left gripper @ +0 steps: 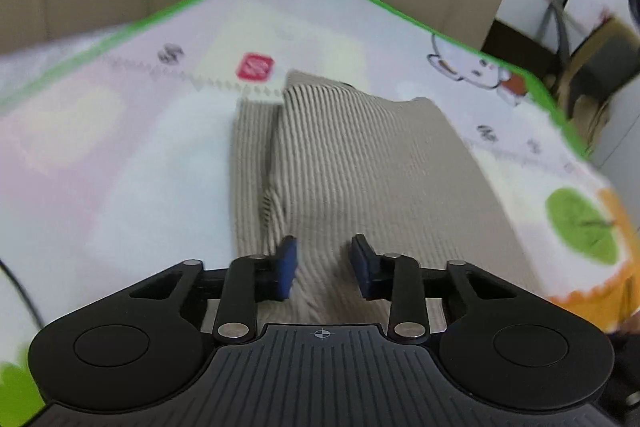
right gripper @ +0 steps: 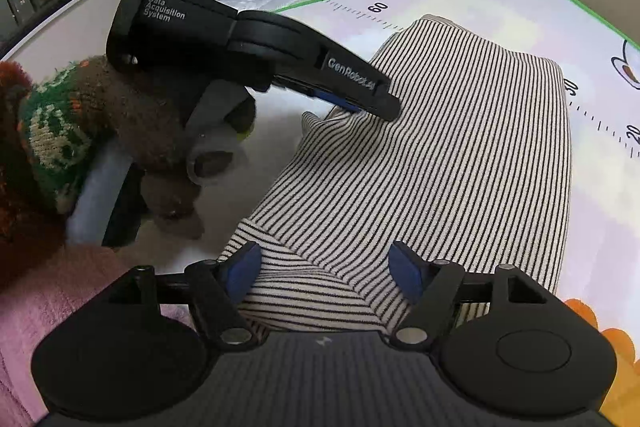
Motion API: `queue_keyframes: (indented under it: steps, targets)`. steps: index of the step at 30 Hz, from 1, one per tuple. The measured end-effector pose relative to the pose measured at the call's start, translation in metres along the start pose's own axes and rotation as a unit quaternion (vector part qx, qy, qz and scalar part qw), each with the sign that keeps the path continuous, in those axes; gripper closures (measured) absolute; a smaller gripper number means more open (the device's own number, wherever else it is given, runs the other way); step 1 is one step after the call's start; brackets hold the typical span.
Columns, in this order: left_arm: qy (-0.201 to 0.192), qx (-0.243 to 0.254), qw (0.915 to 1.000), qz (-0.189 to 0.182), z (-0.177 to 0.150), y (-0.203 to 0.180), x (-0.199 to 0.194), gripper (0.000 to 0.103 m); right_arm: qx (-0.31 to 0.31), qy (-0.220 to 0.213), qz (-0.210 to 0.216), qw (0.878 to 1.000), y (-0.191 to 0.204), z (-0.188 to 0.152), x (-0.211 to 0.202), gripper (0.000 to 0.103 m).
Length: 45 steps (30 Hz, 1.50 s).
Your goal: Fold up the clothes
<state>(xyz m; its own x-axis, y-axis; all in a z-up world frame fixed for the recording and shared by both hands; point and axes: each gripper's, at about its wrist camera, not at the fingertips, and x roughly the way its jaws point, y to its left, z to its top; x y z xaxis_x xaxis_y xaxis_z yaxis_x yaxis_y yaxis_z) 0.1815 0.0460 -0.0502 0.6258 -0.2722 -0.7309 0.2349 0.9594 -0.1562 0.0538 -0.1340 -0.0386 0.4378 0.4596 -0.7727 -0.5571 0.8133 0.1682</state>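
Striped garment (right gripper: 440, 147) on mat (left gripper: 120, 147), both claws parted.

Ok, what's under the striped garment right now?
The striped garment lies on the green-edged play mat, which shows all around it. At the near corner a folded layer of the garment sits underneath; anything further beneath is covered.

Ribbed striped knit garment (right gripper: 460, 147), smooth printed mat (left gripper: 120, 147) (green-edged), matt black plastic tool (right gripper: 324, 267)
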Motion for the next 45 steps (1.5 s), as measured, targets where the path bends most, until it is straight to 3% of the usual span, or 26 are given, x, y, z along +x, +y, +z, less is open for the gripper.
queue_keyframes:
  steps: [1,2,3,5,9,14,20,22,23,26,34,38,40,42,43,45]
  targets:
    - [-0.007,0.023,0.9982,0.054,-0.001,-0.002,0.000,0.056,-0.001,0.001,0.001,1.000,-0.001,0.001,-0.001,0.031]
    - [-0.013,0.045,0.9933,0.105,-0.002,-0.004,0.000,0.032,-0.001,0.002,0.002,1.000,-0.002,0.002,-0.003,0.031]
    - [-0.016,0.056,0.9898,0.130,-0.003,0.000,0.001,0.032,0.002,0.003,0.004,1.000,-0.003,0.003,-0.006,0.031]
    - [-0.005,0.013,0.9905,0.137,-0.001,0.016,-0.002,0.043,0.011,0.000,0.005,1.000,-0.006,0.010,-0.001,0.032]
    - [-0.003,-0.040,0.9931,0.111,0.001,0.030,-0.008,0.039,0.011,-0.029,0.016,0.999,-0.006,0.014,-0.019,0.046]
    - [-0.009,-0.005,0.9941,0.108,0.000,0.016,-0.007,0.032,-0.018,0.044,-0.003,0.999,-0.004,-0.004,0.008,0.044]
    - [-0.007,-0.019,0.9945,0.102,-0.001,0.018,-0.006,0.025,-0.046,0.025,-0.005,0.999,0.009,0.005,-0.010,0.044]
    - [-0.006,-0.018,0.9947,0.101,-0.001,0.017,-0.005,0.024,-0.075,0.040,-0.008,0.996,0.015,0.003,-0.008,0.039]
    - [-0.005,-0.016,0.9948,0.100,-0.001,0.016,-0.005,0.024,-0.095,0.055,-0.015,0.994,0.018,-0.001,-0.002,0.033]
    - [-0.006,-0.012,0.9950,0.099,-0.003,0.015,-0.006,0.020,-0.160,0.075,-0.047,0.983,0.028,-0.014,0.008,0.031]
    - [-0.007,-0.025,0.9950,0.096,-0.003,0.017,-0.007,0.018,-0.323,0.046,-0.085,0.941,0.063,-0.026,0.002,0.029]
    - [-0.011,-0.055,0.9955,0.077,0.000,0.026,-0.022,0.018,-0.385,0.039,-0.098,0.917,0.071,-0.039,0.021,0.029]
    - [-0.025,-0.035,0.9971,0.062,0.004,0.025,-0.037,0.016,-0.399,0.030,-0.094,0.912,0.071,-0.039,0.026,0.029]
    - [-0.042,0.003,0.9982,0.044,0.007,0.020,-0.055,0.008,-0.350,0.032,-0.067,0.934,0.059,-0.025,0.024,0.046]
    - [-0.052,0.040,0.9972,0.035,0.007,0.014,-0.066,0.008,-0.289,0.035,-0.045,0.956,0.043,-0.012,0.021,0.054]
    - [-0.066,0.128,0.9894,0.020,0.000,0.002,-0.088,0.007,-0.154,0.041,0.007,0.987,0.007,0.011,0.016,0.058]
